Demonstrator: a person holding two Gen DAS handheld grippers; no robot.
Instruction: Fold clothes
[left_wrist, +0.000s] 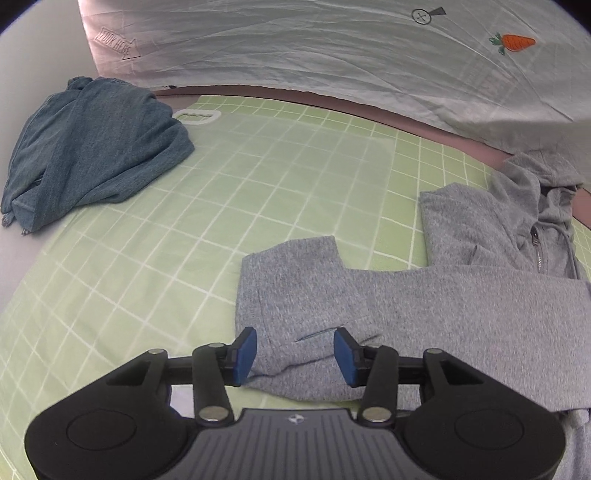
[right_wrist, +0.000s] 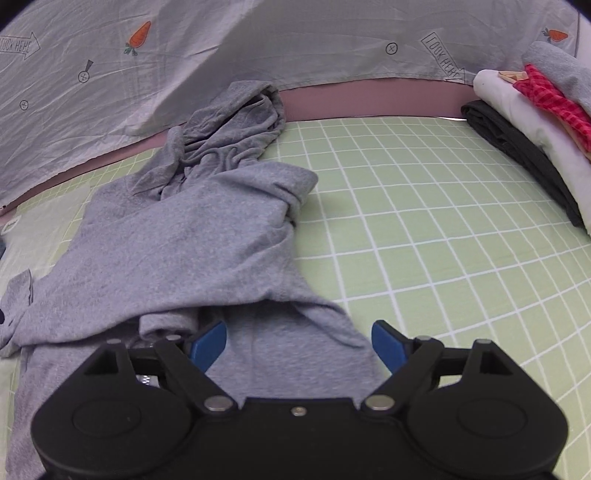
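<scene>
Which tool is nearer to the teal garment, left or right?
Left. The left tool sees the teal garment ahead to its left, across the green sheet. The right tool, over the hoodie, does not see it at all.

Surface: green sheet (right_wrist: 424, 229) with white grid lines. Behind it — a pink band (right_wrist: 369, 98), then a pale cloth backdrop (left_wrist: 295, 48) printed with carrots and "LOOK HERE" arrows. Light even, soft.

Each gripper, the left gripper (left_wrist: 295, 356) and the right gripper (right_wrist: 299, 345), is matte black plastic with two blue finger pads, silver pivot screws on its linkage arms, round side housings and a ribbed centre plate.
</scene>
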